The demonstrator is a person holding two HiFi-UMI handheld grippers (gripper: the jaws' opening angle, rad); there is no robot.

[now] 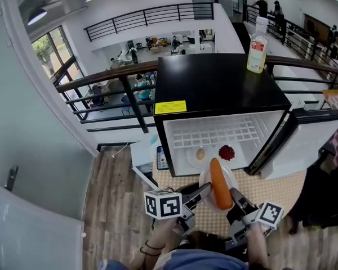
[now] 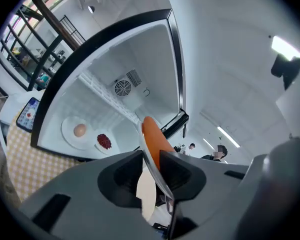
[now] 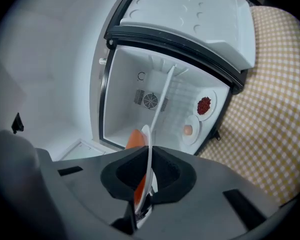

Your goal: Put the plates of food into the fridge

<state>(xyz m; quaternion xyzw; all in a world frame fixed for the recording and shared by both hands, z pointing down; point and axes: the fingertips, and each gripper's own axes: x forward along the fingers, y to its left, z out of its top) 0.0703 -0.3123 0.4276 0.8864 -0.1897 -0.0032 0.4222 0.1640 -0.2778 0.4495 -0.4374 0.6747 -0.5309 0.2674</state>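
Fridge [image 1: 214,89]: door [image 1: 304,142] swung wide right; bare interior flanks egg plate [image 1: 191,157], red-food plate [image 1: 227,152].
Carrot plate [image 1: 205,180]: just before the opening.
Grip: left hand-held gripper [image 1: 201,193], right hand-held gripper [image 1: 235,200] clamped on opposite rims.

- Fridge [image 1: 214,86]: small, black outside and white inside, in the middle of the head view. Its door [image 1: 304,145] stands wide open at the right.
- Large plate [image 1: 231,179]: white, carrying one long orange carrot [image 1: 219,189]. It is held in the air just in front of the open fridge, at lower centre. The jaws of the left gripper [image 1: 204,189] and the right gripper [image 1: 235,197] pinch its rim.
- Egg plate [image 1: 192,160]: white, flat on the fridge floor, with one pale brown egg [image 1: 200,154].
- Small plate [image 3: 212,103]: just right of the egg plate, holding a heap of dark red bits [image 1: 226,152].
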